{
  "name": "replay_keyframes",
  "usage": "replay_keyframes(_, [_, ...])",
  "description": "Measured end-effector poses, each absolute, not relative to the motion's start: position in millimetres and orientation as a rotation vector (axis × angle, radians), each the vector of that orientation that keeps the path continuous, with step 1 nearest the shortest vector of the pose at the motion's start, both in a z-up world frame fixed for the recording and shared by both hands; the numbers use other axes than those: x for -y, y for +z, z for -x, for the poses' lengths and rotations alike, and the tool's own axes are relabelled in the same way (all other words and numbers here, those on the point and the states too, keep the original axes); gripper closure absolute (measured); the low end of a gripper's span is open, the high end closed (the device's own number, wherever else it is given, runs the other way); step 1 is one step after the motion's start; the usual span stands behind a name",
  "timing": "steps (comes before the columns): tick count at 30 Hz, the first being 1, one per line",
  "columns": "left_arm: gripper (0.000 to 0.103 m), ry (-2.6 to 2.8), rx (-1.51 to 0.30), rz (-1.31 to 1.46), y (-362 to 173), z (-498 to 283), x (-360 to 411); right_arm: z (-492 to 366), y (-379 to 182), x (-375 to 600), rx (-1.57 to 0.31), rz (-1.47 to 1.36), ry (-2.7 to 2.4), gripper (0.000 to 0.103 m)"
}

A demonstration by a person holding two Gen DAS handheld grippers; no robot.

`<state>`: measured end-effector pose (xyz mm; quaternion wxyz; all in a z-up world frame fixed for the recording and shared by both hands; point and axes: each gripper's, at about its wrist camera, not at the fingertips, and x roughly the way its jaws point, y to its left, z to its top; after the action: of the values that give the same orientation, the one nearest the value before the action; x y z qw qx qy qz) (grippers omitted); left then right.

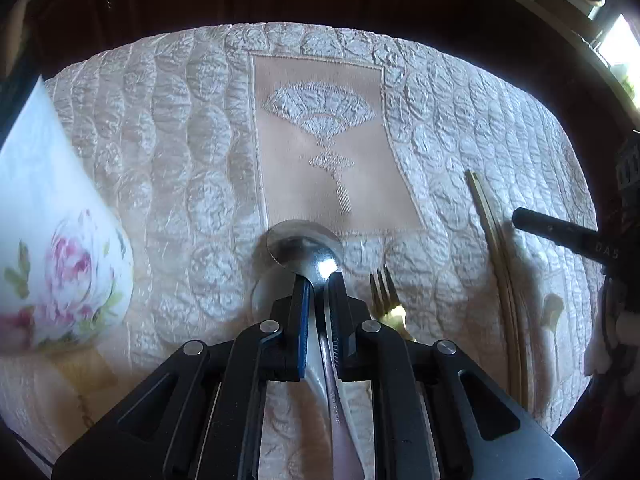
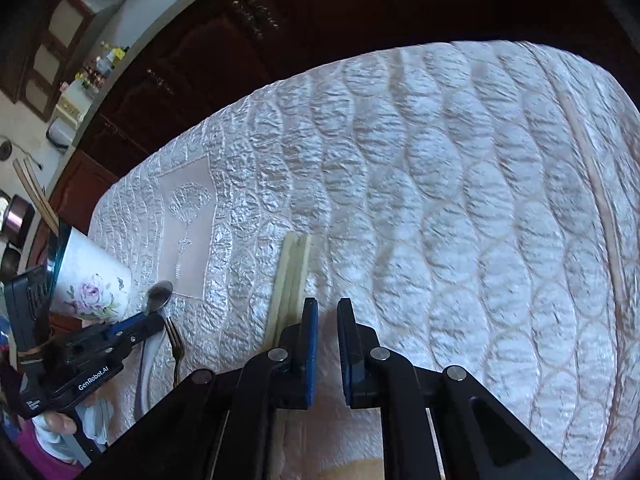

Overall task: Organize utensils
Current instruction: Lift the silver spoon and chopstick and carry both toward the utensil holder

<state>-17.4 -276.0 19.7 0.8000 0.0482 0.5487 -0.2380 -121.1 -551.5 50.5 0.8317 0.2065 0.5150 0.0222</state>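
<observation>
My left gripper (image 1: 319, 280) is shut on a steel spoon (image 1: 306, 246), bowl pointing forward just above the quilted cloth. The spoon (image 2: 159, 296) and the left gripper (image 2: 138, 330) also show in the right wrist view. A gold fork (image 1: 382, 290) lies just right of the spoon; it also shows in the right wrist view (image 2: 175, 344). A pair of pale chopsticks (image 1: 494, 248) lies further right, and in the right wrist view they (image 2: 290, 280) lie just left of my right gripper (image 2: 328, 306), which is open with a narrow gap and holds nothing. A white floral cup (image 1: 52, 240) stands at left.
The table is covered by a white quilted cloth (image 2: 440, 200) with a beige fan-embroidered patch (image 1: 332, 152). The floral cup (image 2: 92, 284) holds more chopsticks (image 2: 36, 196). Dark wooden cabinets (image 2: 280, 40) stand behind the table.
</observation>
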Motion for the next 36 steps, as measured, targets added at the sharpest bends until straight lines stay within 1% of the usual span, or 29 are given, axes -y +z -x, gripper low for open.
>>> replay_keyframes(3, [0.095, -0.525, -1.166, -0.105, 19.4, 14.9, 279.1, 109.5, 46.0, 537.8, -1.123, -0.393, 0.046, 0.094])
replay_keyframes(4, [0.097, -0.525, -1.164, -0.105, 19.2, 14.8, 278.9, 104.8, 43.1, 532.0, -1.132, -0.379, 0.05, 0.094])
replay_keyframes(8, [0.098, -0.527, -1.163, -0.082, 18.7, 14.9, 273.9, 95.4, 41.3, 513.3, -1.138, -0.342, 0.053, 0.093])
replay_keyframes(13, [0.099, -0.531, -1.157, -0.051, 26.0, 20.4, 260.6, 102.9, 41.5, 520.9, -1.111, -0.385, 0.036, 0.095])
replay_keyframes(16, [0.099, -0.546, -1.145, -0.016, 32.9, 23.7, 254.6, 115.2, 50.6, 536.7, -1.065, -0.478, 0.049, 0.096])
replay_keyframes(20, [0.099, -0.58, -1.112, 0.024, 48.6, 33.4, 242.8, 134.0, 70.3, 536.8, -1.008, -0.482, 0.079, 0.096])
replay_keyframes(24, [0.099, -0.598, -1.09, 0.041, 61.2, 42.1, 232.9, 142.5, 80.4, 536.3, -1.0, -0.473, 0.094, 0.096])
replay_keyframes(31, [0.099, -0.59, -1.063, 0.051, 71.3, 55.0, 223.9, 129.4, 65.1, 511.8, -1.04, -0.349, 0.008, 0.096])
replay_keyframes(32, [0.099, -0.587, -1.061, 0.053, 72.3, 56.8, 221.2, 125.0, 59.1, 510.2, -1.062, -0.339, 0.0, 0.094])
replay_keyframes(33, [0.099, -0.586, -1.059, 0.054, 73.0, 57.3, 219.9, 120.8, 52.9, 510.4, -1.087, -0.336, -0.002, 0.088])
replay_keyframes(34, [0.099, -0.584, -1.054, 0.056, 74.8, 58.9, 217.6, 116.8, 46.3, 509.4, -1.11, -0.333, -0.006, 0.086])
replay_keyframes(36, [0.099, -0.582, -1.045, 0.058, 77.8, 62.3, 216.0, 110.5, 38.3, 506.9, -1.126, -0.329, -0.003, 0.085])
